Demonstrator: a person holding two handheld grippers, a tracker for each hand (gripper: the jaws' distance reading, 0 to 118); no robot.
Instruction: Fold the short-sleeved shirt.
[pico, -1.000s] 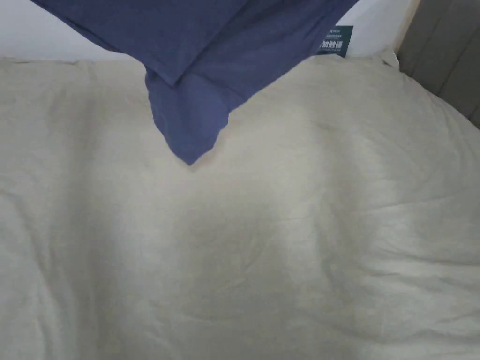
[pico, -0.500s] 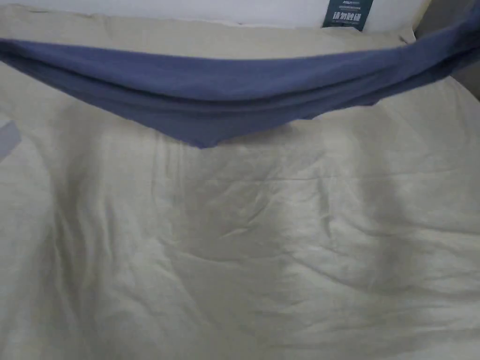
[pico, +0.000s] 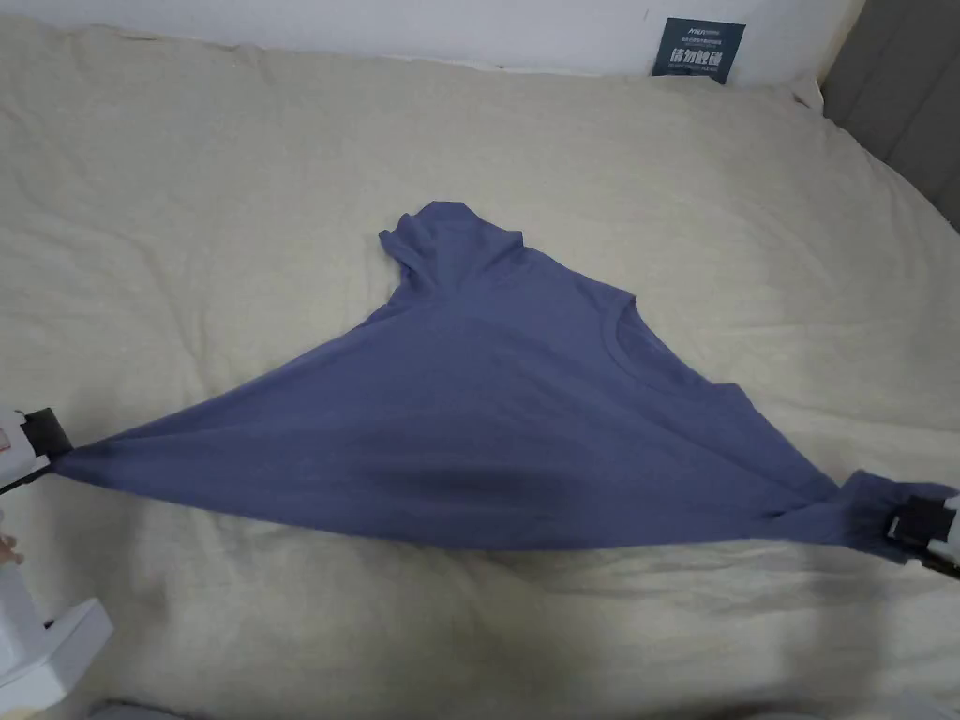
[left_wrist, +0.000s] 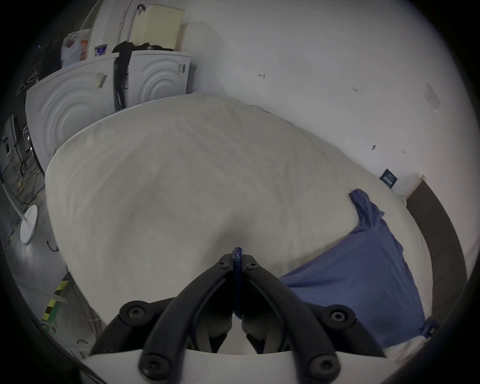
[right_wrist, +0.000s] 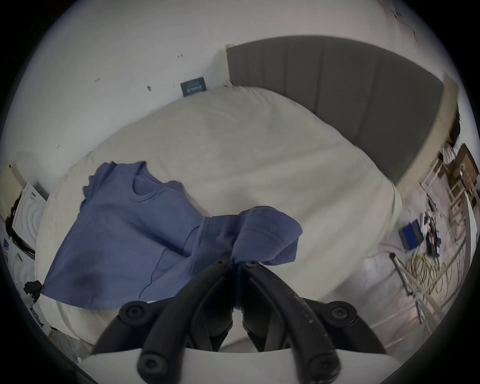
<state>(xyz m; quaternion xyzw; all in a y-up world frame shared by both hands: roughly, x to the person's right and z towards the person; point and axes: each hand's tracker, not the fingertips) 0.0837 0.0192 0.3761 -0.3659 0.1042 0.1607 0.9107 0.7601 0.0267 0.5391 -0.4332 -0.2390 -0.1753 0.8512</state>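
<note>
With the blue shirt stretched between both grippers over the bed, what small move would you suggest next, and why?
Probably lower both grippers to lay the near edge flat: the left gripper and right gripper each pinch the shirt, whose near edge hangs taut above the bed.

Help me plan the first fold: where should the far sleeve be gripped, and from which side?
Probably by its free hem, coming from the far side. That sleeve lies bunched on the bed, apart from both grippers, while the shirt is stretched between the left gripper and right gripper.
</note>
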